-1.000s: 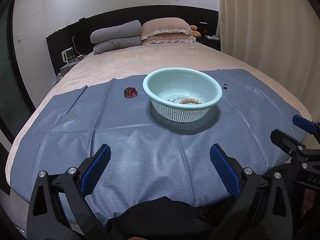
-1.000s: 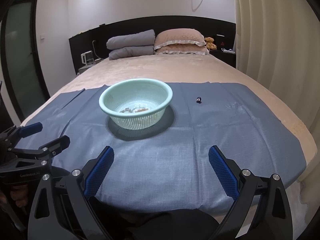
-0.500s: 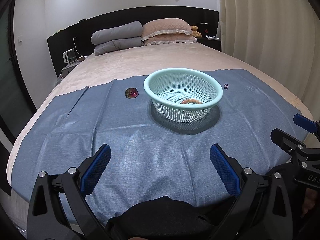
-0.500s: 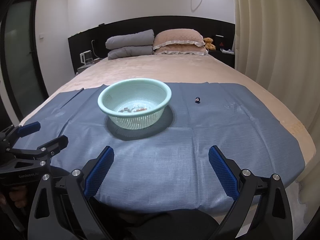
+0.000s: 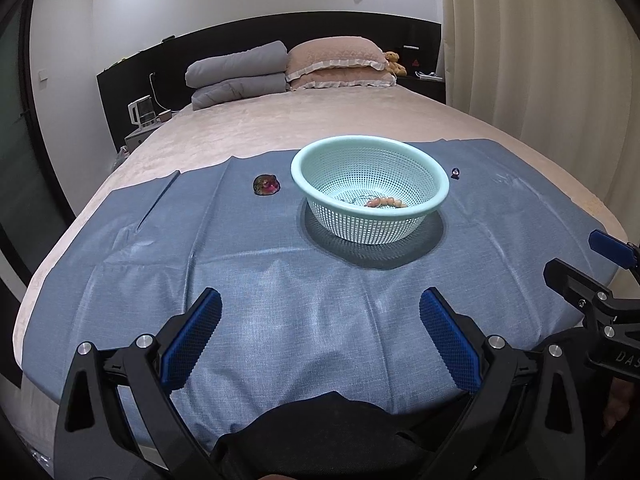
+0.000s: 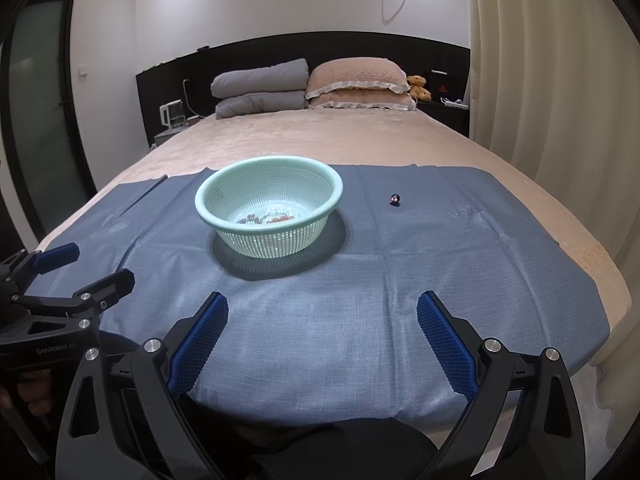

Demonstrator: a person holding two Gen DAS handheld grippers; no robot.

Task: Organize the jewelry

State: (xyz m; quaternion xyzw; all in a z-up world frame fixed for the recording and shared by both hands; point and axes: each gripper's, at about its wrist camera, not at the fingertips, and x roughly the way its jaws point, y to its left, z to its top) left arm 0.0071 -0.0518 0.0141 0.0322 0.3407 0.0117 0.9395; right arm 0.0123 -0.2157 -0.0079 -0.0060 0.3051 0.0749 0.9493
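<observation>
Both sets of tongs hang low over the near edge of the blue woven cloth (image 5: 280, 280) spread on the bed, and both are spread wide with nothing between the pads: the left tongs (image 5: 320, 328) and the right tongs (image 6: 322, 332), each empty. Dead ahead at twelve o'clock sits the mint-green perforated plastic basket (image 5: 370, 160), and it already holds a strand of pinkish-orange beads (image 5: 386, 202) plus some darker, finer pieces I can't make out. Two items are not yet in: a round reddish-purple ornament (image 5: 266, 185) lies on the cloth at nine o'clock from the basket, close beside it, and a tiny dark blue ring-like piece (image 6: 394, 199) sits at three o'clock, a little further off. Here's the worry: that small piece is tiny against broad pads, so a pinch could pluck up cloth with it or flick it away across the bed. The bedding is soft, so pressing down may sink the piece into a fold. And the light basket could tip or slide if a finger clips its rim on the drop.
</observation>
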